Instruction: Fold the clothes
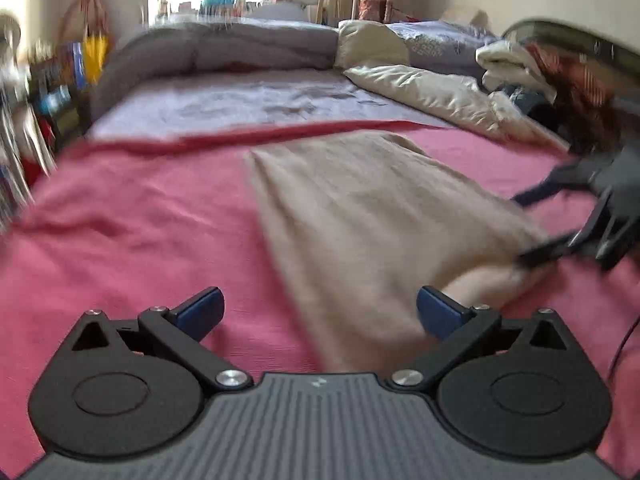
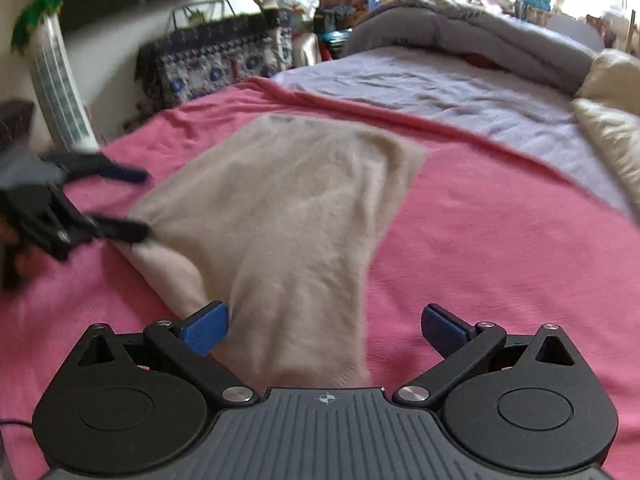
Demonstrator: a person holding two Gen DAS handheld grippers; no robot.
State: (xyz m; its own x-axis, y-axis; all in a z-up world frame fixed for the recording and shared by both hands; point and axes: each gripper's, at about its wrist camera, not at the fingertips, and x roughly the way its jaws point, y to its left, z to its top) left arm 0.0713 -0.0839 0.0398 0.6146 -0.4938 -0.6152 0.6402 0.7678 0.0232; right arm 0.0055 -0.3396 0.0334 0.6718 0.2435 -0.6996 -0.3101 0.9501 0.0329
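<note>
item: beige knit garment point(image 2: 288, 216), lying flat and lengthwise on the pink blanket point(image 2: 500, 240) that covers the near part of the bed; grey sheet point(image 2: 420, 80) and rolled grey duvet point(image 2: 460, 28) at the far end, cream bedding point(image 1: 424, 88) far right. condition: already narrowed into a long strip, with a rounded fold along its near left edge in the right wrist view; both views blurred by motion. left hand-held gripper point(image 1: 320, 312): released, blue pads wide apart, nothing between them, poised over the near end of the garment. right hand-held gripper point(image 2: 324, 328): likewise released and empty, the near hem running up between its 2 fingers. each hand-held gripper also shows at the edge of the other's view, beside the garment's side edge. step in hand, by judgement: between folds, regrasping. next move likely calls for both to pinch 2 near corners and carry them toward the far end, keeping the edges aligned so the soft knit does not bunch.
</note>
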